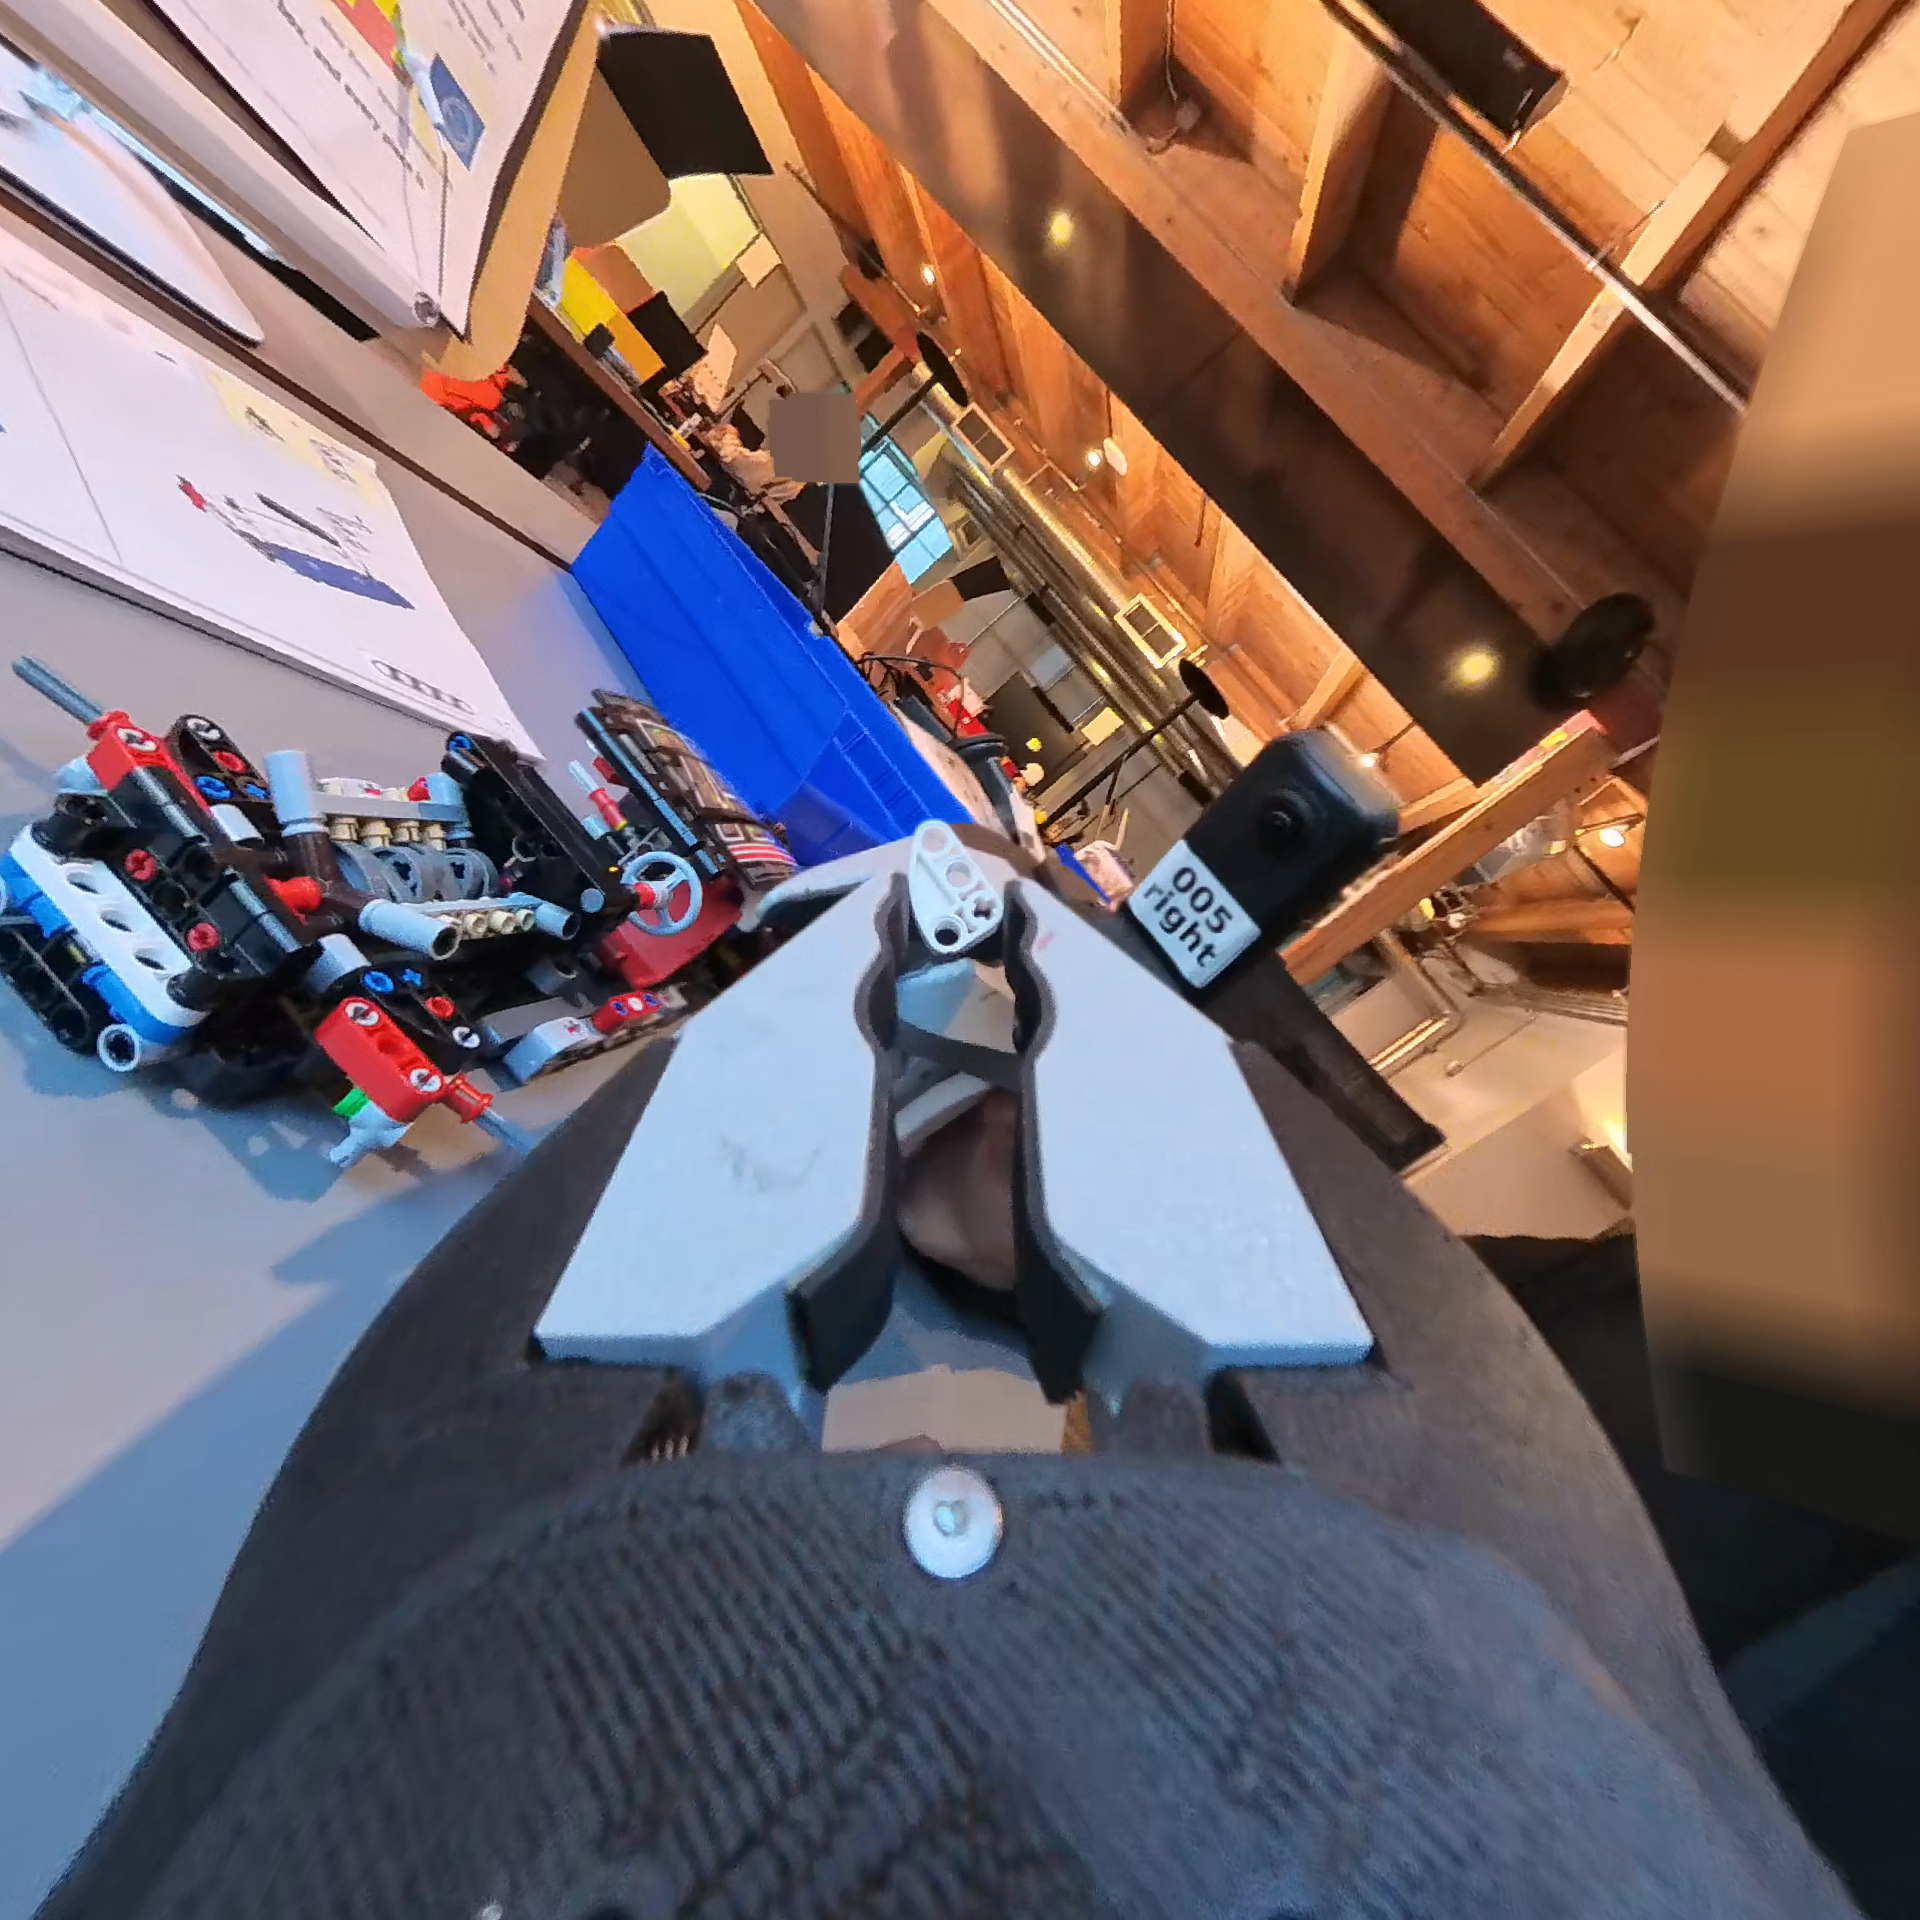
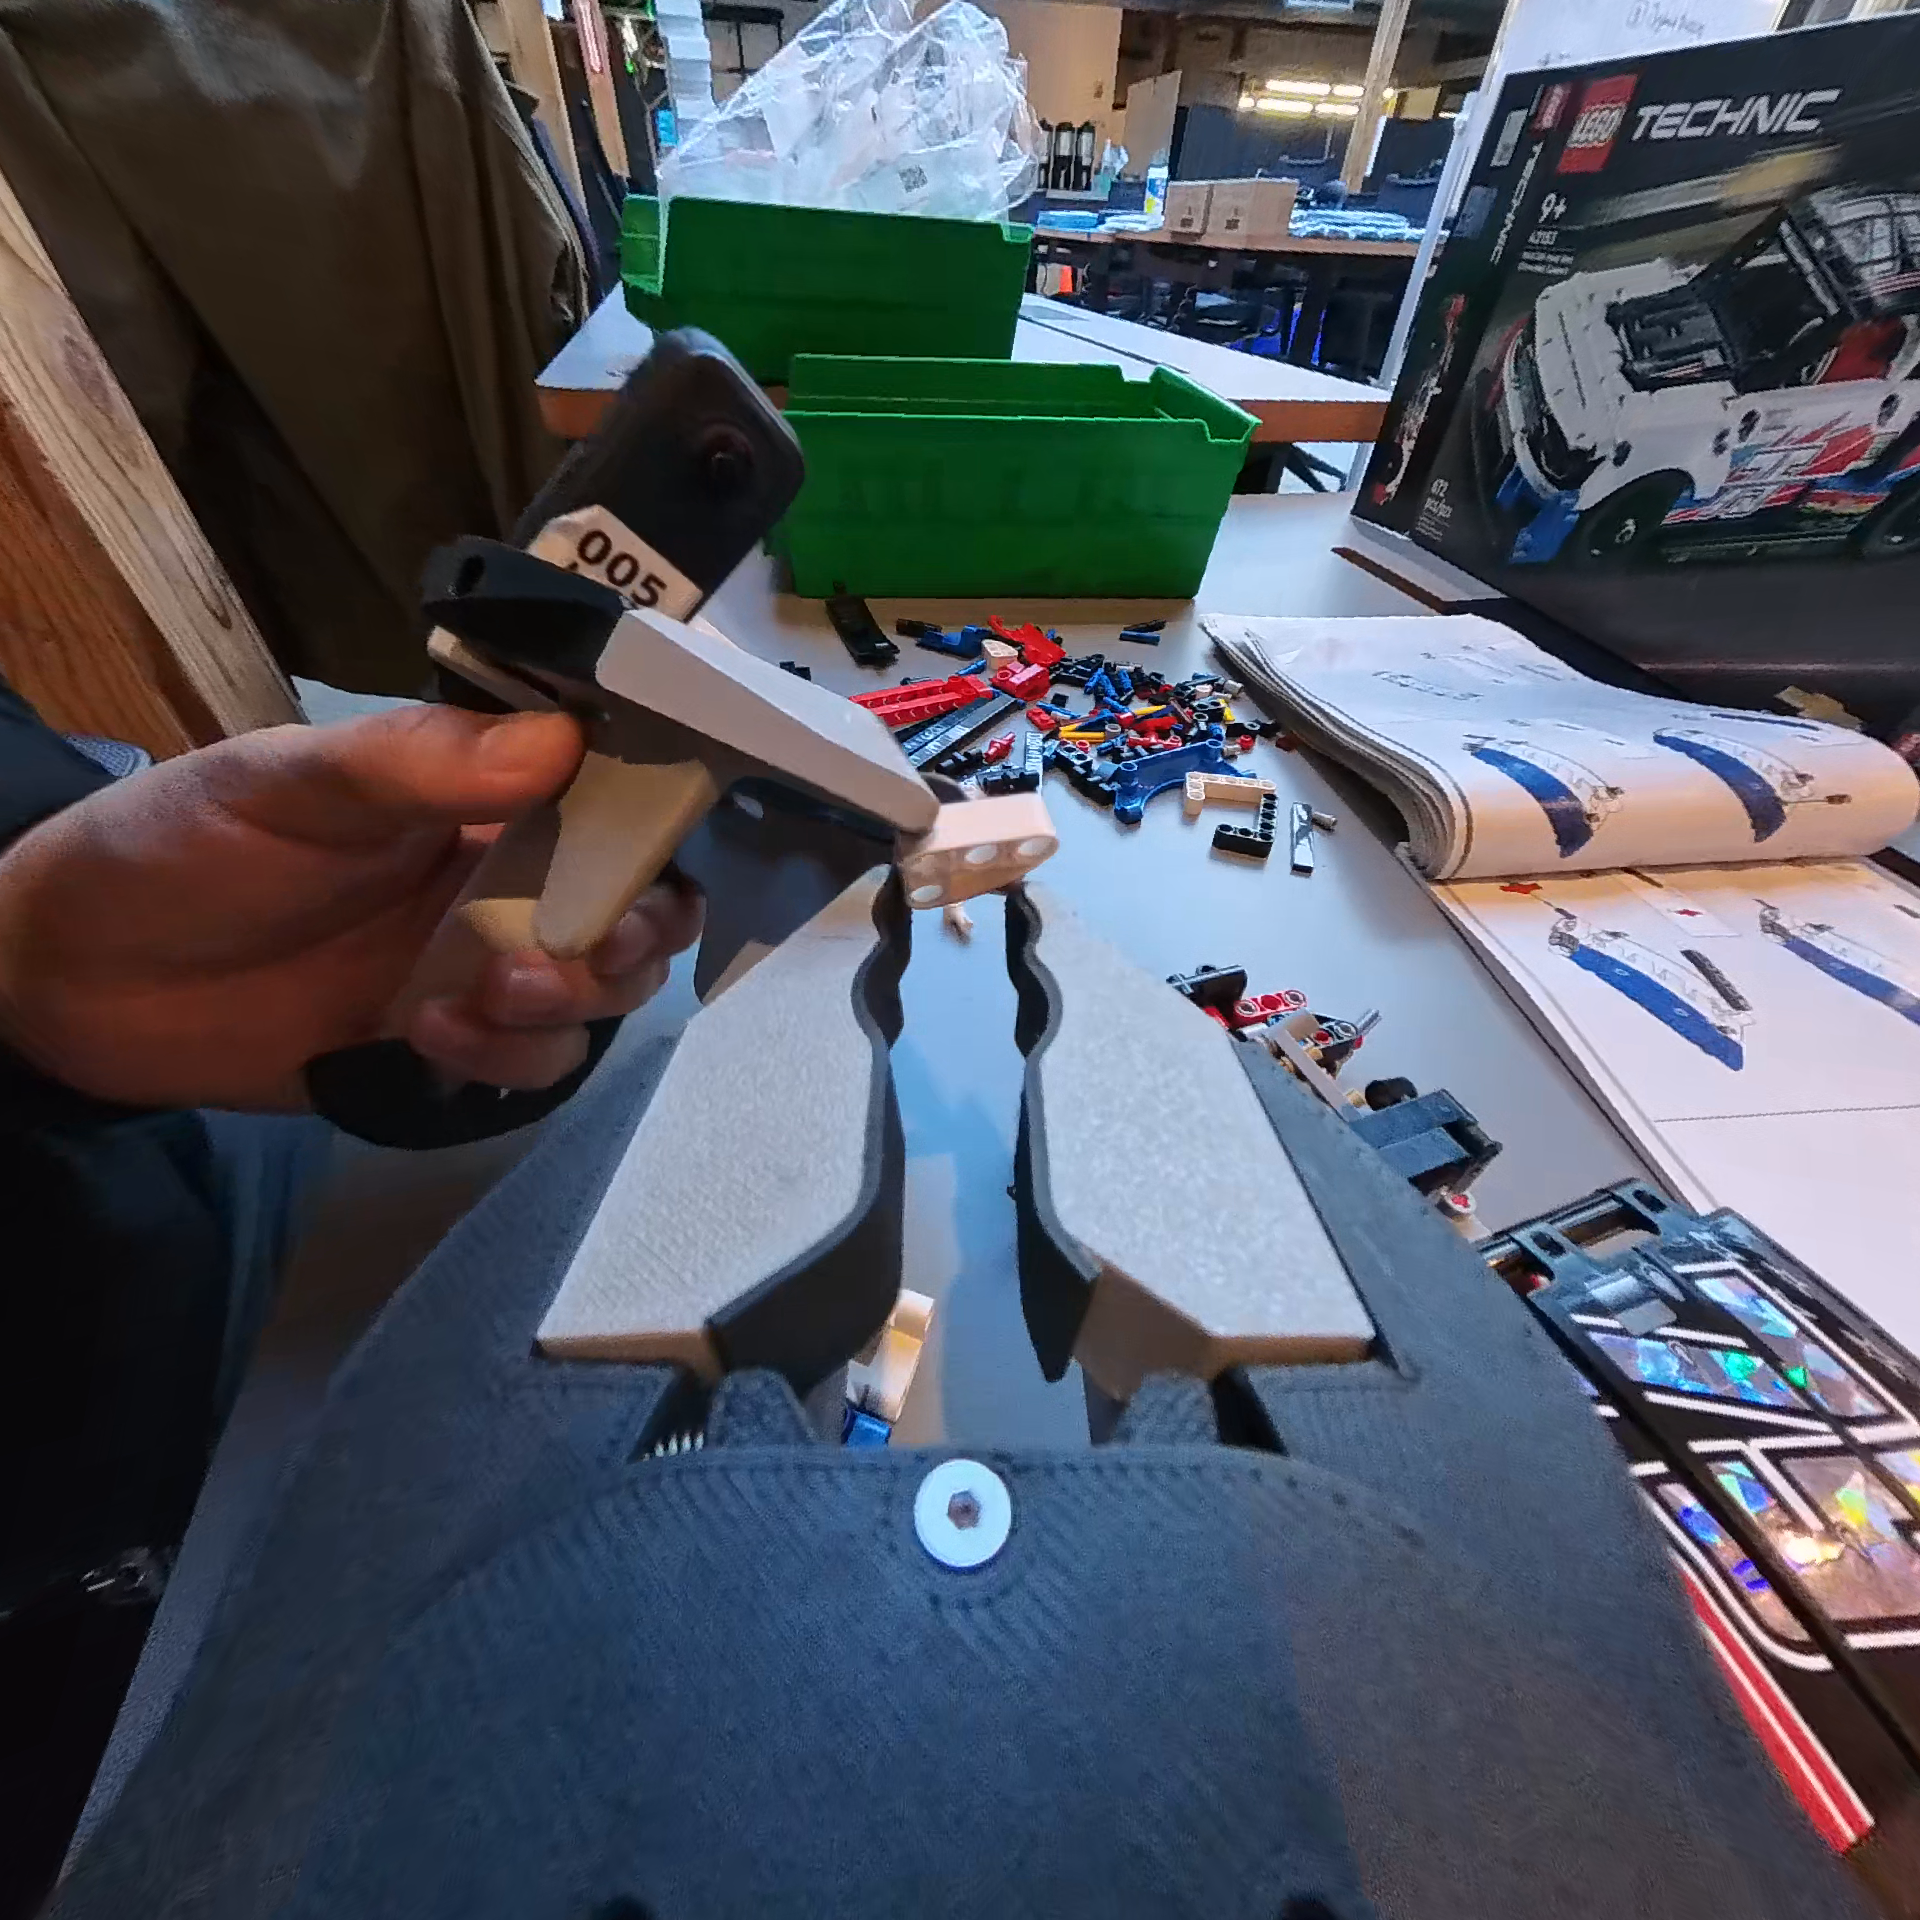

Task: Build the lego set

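My left gripper (image 1: 953,906) is shut on a small white triangular Technic plate (image 1: 951,894), held up in the air. In the right wrist view a hand (image 2: 260,883) holds that gripper at left, with the white plate (image 2: 977,847) sticking out of its tip. My right gripper (image 2: 958,920) is open, its tips just under the white plate. A tiny tan pin (image 2: 956,922) shows between them; I cannot tell what it touches. The partly built car model (image 1: 312,904) lies on the grey table (image 1: 156,1299), to the left of both grippers.
Loose Lego pieces (image 2: 1101,727) are scattered mid-table before two green bins (image 2: 997,488). An open instruction booklet (image 2: 1558,769) and the set's box (image 2: 1683,312) are at right. A shiny sticker sheet (image 2: 1714,1382) lies near right. A blue bin (image 1: 748,665) stands behind the model. Less than 4 cm separates the two grippers' tips.
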